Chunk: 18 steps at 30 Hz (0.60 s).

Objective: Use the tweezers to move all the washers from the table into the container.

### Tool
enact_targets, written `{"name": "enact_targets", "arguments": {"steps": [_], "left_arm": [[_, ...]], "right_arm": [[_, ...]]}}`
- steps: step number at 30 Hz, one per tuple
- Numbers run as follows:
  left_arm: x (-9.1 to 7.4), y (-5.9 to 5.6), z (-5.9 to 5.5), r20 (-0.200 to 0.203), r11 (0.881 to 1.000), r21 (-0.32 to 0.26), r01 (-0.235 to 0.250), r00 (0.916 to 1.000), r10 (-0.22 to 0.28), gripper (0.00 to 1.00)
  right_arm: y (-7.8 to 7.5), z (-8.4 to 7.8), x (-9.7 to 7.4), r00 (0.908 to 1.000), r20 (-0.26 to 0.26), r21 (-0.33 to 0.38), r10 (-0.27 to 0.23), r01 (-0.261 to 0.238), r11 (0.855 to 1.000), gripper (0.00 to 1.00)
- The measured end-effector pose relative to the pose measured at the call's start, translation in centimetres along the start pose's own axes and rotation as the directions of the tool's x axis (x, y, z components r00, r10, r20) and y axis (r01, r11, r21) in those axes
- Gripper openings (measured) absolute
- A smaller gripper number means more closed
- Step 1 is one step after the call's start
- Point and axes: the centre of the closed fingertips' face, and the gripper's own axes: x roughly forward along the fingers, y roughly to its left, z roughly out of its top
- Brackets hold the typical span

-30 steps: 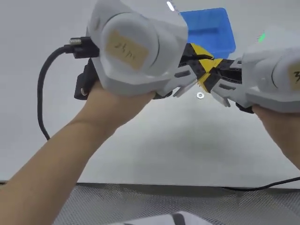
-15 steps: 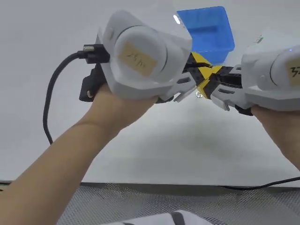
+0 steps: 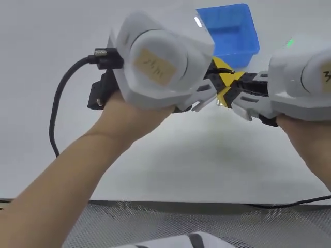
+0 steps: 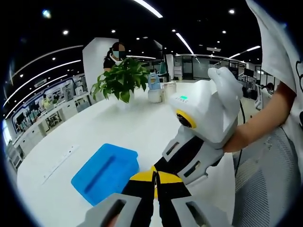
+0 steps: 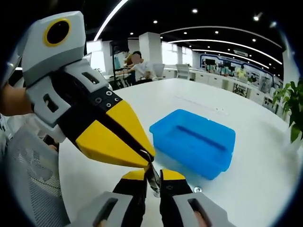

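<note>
Head view: my left tool [image 3: 223, 70] and right tool [image 3: 225, 96] meet tip to tip above the white tabletop [image 3: 170, 155], just in front of the blue container [image 3: 230, 31]. Their bulky bodies cover whatever lies under the tips, so I cannot read the grip here.

Left gripper view: the left tool's 2 yellow-tipped jaws are pressed together. I cannot tell whether anything thin sits between them. The container lies to the lower left.

Right gripper view: the right tool is clamped on the tweezers [image 5: 152, 176], a thin metal strip rising between its jaws to touch the left tool's closed tip. 1 small washer [image 5: 197, 189] lies on the tabletop just beside the container's near wall, close to my jaw. The container's inside looks bare.

I judge this to be the pickup step. Next, the tweezers' points must come down onto that washer and pinch it. I cannot make out any other washers.
</note>
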Motion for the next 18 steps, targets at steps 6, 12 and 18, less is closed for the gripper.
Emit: {"name": "enact_targets", "arguments": {"steps": [6,12,18], "left_arm": [[-0.2,-0.3,0.0,-0.002,1.0,-0.009,0.01,0.9999,-0.01,0.0],[-0.4,-0.8,0.1,-0.012,1.0,0.008,0.016,0.9998,-0.016,0.0],[-1.6,-0.4,1.7,0.012,0.999,0.038,-0.009,0.9999,0.009,0.0]], "right_arm": [[0.2,-0.2,0.0,0.9994,-0.03,-0.105,-0.02,0.017,0.994,0.03],[0.4,-0.1,-0.2,0.9983,-0.048,-0.14,-0.033,0.026,0.99,0.03],[0.3,1.8,-1.1,0.999,-0.018,-0.156,-0.04,0.037,0.987,0.03]]}}
